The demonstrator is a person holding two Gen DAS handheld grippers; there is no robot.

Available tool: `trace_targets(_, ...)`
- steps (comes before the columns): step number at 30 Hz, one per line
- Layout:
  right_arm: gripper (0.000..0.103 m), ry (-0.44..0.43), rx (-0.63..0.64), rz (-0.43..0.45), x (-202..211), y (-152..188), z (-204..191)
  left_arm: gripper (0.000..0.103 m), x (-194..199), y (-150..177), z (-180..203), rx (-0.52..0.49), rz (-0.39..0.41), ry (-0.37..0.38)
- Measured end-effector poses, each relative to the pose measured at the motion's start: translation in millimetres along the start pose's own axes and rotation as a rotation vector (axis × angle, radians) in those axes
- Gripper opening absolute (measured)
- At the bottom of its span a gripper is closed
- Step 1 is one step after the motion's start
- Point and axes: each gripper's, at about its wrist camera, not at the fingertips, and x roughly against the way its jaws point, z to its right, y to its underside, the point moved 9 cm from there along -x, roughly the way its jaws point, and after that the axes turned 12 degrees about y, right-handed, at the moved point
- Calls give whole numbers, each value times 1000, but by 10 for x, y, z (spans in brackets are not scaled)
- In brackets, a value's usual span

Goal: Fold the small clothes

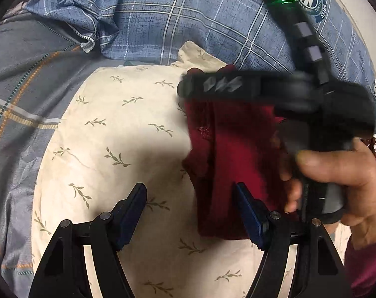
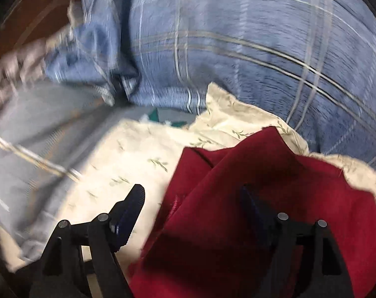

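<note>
Garment point(image 1: 227, 154): one, dark red, soft matte cloth, small. It lies rumpled in loose lengthwise folds, with a short stitched seam showing near its left edge. In the right wrist view the same garment point(image 2: 237, 198) fills the lower right, creased into several overlapping flaps, one corner standing up at the far side. That view is smeared by motion, so fine detail is lost.

Left gripper point(image 1: 191, 204): one, black arms with blue pads, jaws spread wide and holding nothing. The garment sits ahead and to the right of it; the right pad overlaps the garment's near left edge, contact uncertain. The left pad is over bare pillow.

Right gripper point(image 2: 191, 207): one, same build, jaws wide apart and empty. Its right finger is over the garment, its left finger over pillow. From the left wrist view its black body lies across the garment's far end, with a green light lit on its rear bar.

Right hand point(image 1: 336, 181): one, wrapped around the handle, to the right of the left gripper.

Pillow point(image 1: 108, 134): one, cream with a green sprig print, under both grippers and the garment.

Bedding point(image 1: 188, 19): blue-grey plaid, bunched, beyond and left of the pillow.

Containers: none seen.
</note>
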Motion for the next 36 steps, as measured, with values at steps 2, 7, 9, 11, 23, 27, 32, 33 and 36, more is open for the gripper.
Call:
trace_targets(2, 77, 37, -9, 12, -48, 44, 45, 72, -6, -36, -2, 16, 16, 18)
trace_targets(7, 32, 14, -31, 87, 176, 80, 159, 79, -110, -43, 12, 41, 17, 68)
trace_targets(9, 27, -26, -71, 108, 312, 63, 250, 79, -161, -54, 29, 37, 21, 75)
trace_targets(11, 25, -58, -102, 127, 437, 51, 347, 79, -218, -78, 43, 34, 34, 86)
trace_targets(23, 36, -205, -273, 97, 635, 125, 776, 26, -120, -142, 393, -84, 140, 224)
trace_targets(27, 79, -305, -338, 91, 709, 55, 746, 24, -57, -119, 534, -162, 155, 230)
trace_targets(32, 78, -177, -181, 8, 500, 79, 473, 24, -37, -69, 546, -182, 147, 229)
trace_targets(33, 72, -105, -162, -16, 407, 112, 472, 24, -54, -80, 533, -181, 147, 229)
trace_targets(36, 34, -132, -210, 6, 402, 118, 508, 26, -67, -95, 479, -167, 139, 211)
